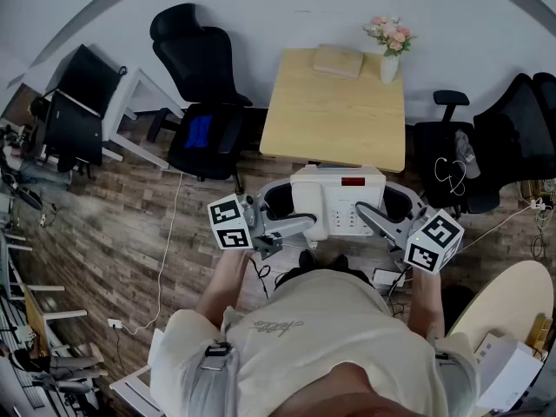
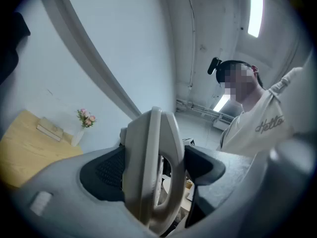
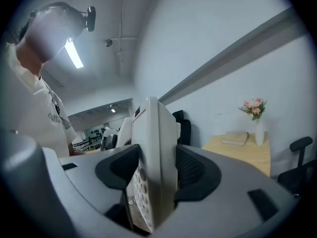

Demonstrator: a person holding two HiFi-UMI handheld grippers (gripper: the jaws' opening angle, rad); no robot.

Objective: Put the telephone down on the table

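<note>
A white desk telephone (image 1: pixel 337 196) with a keypad hangs in the air in front of the person's chest, just short of the near edge of the light wooden table (image 1: pixel 334 115). My left gripper (image 1: pixel 291 214) is shut on the telephone's left side. My right gripper (image 1: pixel 382 211) is shut on its right side. In the left gripper view the telephone (image 2: pixel 148 157) stands edge-on between the black pads (image 2: pixel 106 172). In the right gripper view the telephone (image 3: pixel 153 143) shows its buttons, and the pads (image 3: pixel 195 170) press on both faces.
On the table's far edge lie a book (image 1: pixel 339 61) and a white vase of pink flowers (image 1: pixel 389 46). Black office chairs (image 1: pixel 204 76) stand to the table's left and right (image 1: pixel 512 129). A round table (image 1: pixel 504 302) is at the lower right. Cables run over the wooden floor.
</note>
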